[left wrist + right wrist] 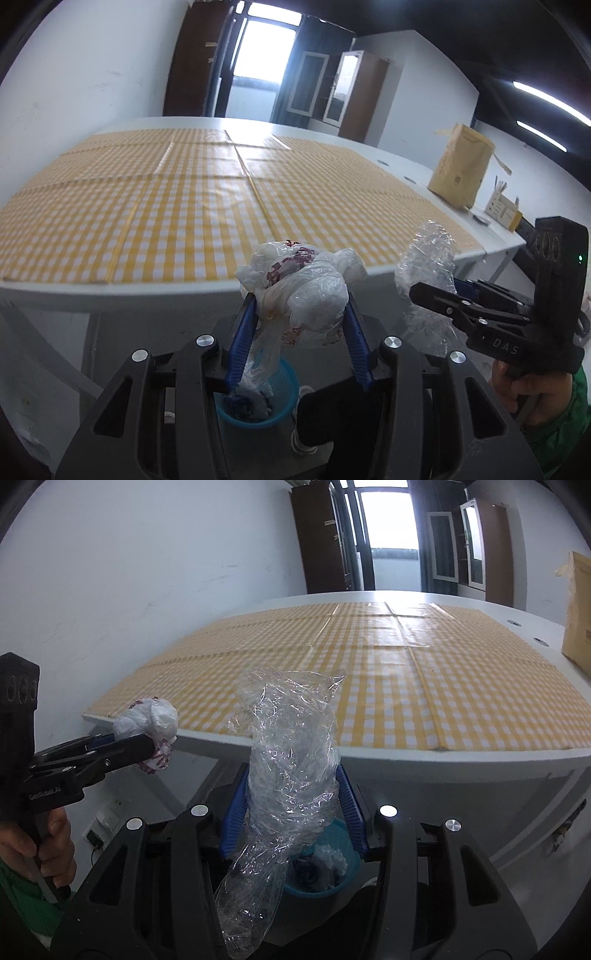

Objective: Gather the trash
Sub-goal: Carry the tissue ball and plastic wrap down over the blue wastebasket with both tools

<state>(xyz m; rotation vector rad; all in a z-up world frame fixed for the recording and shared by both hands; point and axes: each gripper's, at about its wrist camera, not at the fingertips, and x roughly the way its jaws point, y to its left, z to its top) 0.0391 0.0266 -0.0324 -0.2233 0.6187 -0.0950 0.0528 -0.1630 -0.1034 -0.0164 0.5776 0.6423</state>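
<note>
Daylight from far window (pixel 263 44) blows out to white, glare streaks down checked tablecloth (pixel 207 192). 2 ceiling strip lights (pixel 546 99) in left wrist view. Heavy fisheye bending, black vignette corners. Slight motion blur; foreground dim.

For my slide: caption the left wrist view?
Left gripper clamps a white plastic bag above the blue bin.

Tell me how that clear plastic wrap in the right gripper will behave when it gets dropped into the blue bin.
The clear plastic wrap looks floppy: its tail sags below the right gripper. It is thin and crinkled, so probably very light and may drift rather than fall straight. It might cling to the fingers. The blue bin already holds trash, so it may sit on top.
</note>
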